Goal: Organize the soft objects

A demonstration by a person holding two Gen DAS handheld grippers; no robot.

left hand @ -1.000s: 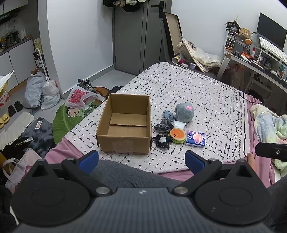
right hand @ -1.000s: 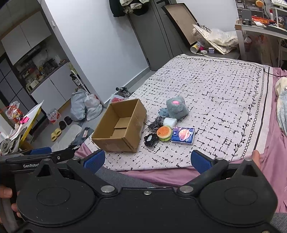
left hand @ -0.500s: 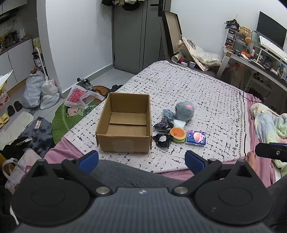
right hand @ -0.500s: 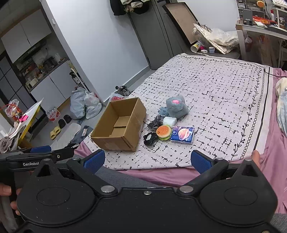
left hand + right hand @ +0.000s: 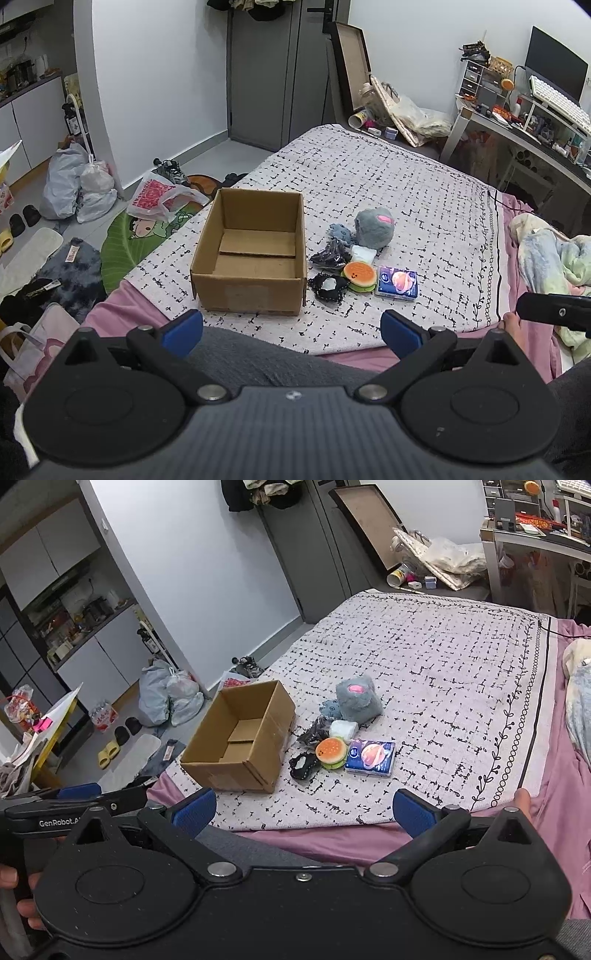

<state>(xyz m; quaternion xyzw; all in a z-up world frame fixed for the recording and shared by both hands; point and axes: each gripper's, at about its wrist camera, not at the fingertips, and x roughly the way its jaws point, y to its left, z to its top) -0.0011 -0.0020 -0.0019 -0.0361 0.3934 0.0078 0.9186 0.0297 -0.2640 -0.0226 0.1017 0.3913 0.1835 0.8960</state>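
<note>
A: On the patterned bedspread (image 5: 424, 192), near its front edge, an open cardboard box (image 5: 251, 258) is seen, with nothing in it but its folded flaps.

B: And where are the soft objects found?

A: Just beside the box, to its right, in one cluster. A grey plush toy (image 5: 373, 226) with a pink spot is placed farthest back, with a small blue plush (image 5: 340, 232) touching it. A burger-shaped squishy (image 5: 359, 276) is set against a tissue pack (image 5: 397, 283). Two dark items (image 5: 330, 271) lie by the box wall; what they are cannot be made out.

B: How are the grippers held?

A: The left gripper (image 5: 291, 328) is held low before the bed, jaws spread wide, nothing between its blue pads (image 5: 183, 328). The right gripper (image 5: 303, 809) is likewise spread apart and unloaded, well apart from the cluster.
</note>
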